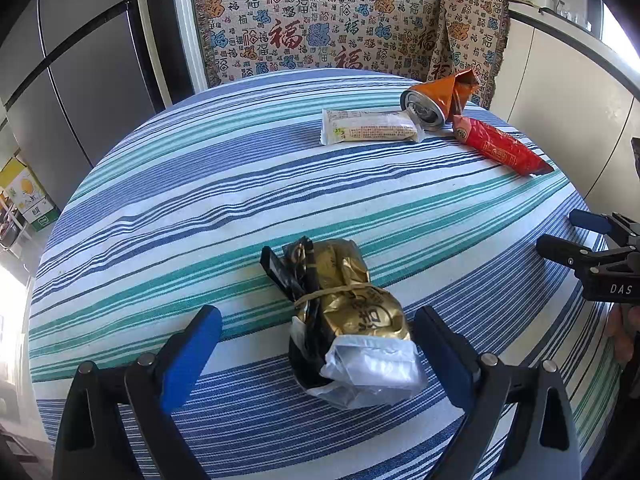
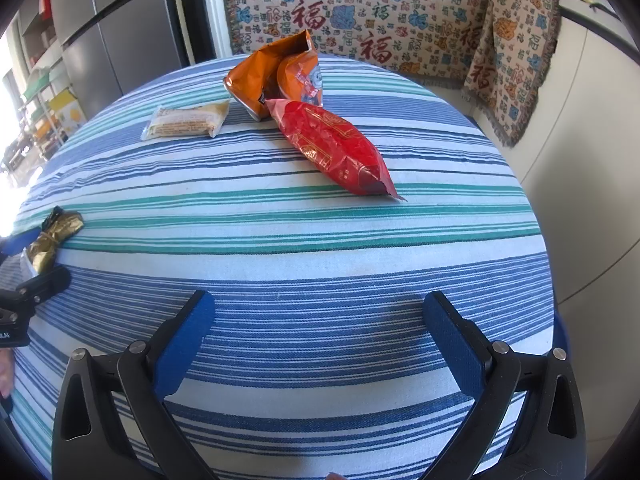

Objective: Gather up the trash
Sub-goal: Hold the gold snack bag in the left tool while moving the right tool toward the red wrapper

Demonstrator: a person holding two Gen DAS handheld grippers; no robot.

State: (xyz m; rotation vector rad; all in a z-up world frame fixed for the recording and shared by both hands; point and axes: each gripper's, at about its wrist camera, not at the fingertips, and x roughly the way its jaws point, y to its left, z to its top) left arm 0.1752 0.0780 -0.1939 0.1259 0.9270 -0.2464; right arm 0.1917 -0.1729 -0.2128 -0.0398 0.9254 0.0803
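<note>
A crumpled gold and black bag (image 1: 344,312), tied with a rubber band, lies on the striped tablecloth (image 1: 200,208) between the open fingers of my left gripper (image 1: 320,320); it also shows at the left edge of the right wrist view (image 2: 54,236). My right gripper (image 2: 320,304) is open and empty above bare cloth near the table's front edge. Farther back lie a red snack bag (image 2: 332,148), an orange bag (image 2: 276,76) over a can (image 1: 422,110), and a pale wrapped bar (image 2: 186,122).
The round table ends close on the right, beside white cabinets (image 1: 560,92). A patterned blanket (image 1: 320,16) hangs behind the table. A grey fridge (image 1: 72,64) stands at left, with boxes (image 1: 24,192) on the floor.
</note>
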